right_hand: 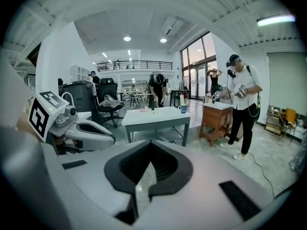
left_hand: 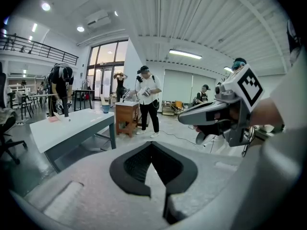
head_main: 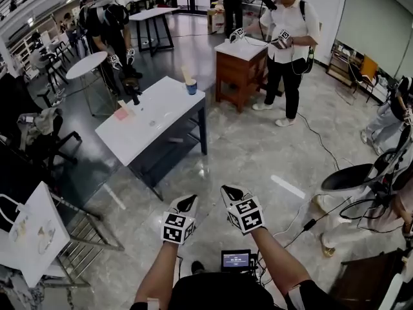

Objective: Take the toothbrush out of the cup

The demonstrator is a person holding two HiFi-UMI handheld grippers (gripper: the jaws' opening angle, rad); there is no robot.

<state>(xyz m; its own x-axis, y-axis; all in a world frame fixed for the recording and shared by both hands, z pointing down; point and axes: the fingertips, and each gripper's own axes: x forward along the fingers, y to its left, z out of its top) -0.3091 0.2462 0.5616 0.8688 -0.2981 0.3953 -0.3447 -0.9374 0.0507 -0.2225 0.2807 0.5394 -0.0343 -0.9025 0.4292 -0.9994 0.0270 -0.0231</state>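
Observation:
A blue cup (head_main: 191,88) stands on the far corner of a white table (head_main: 155,124), with a pale toothbrush (head_main: 187,76) sticking up out of it. Both my grippers hang over the floor, well short of the table. The left gripper (head_main: 186,202) is shut, its tips meeting with nothing between them. The right gripper (head_main: 230,192) is shut and empty too. In the right gripper view the right gripper (right_hand: 150,143) points toward the table, where the cup (right_hand: 183,108) and toothbrush (right_hand: 181,101) are small and distant. In the left gripper view the cup (left_hand: 105,109) shows beyond the left gripper (left_hand: 151,143).
Another person (head_main: 110,31) bends over the table's far side with grippers. A wooden cabinet (head_main: 242,66) stands behind the table with a person (head_main: 287,50) beside it. A pink item (head_main: 122,113) lies on the table. Cables (head_main: 310,221) and a chair (head_main: 352,176) are at the right.

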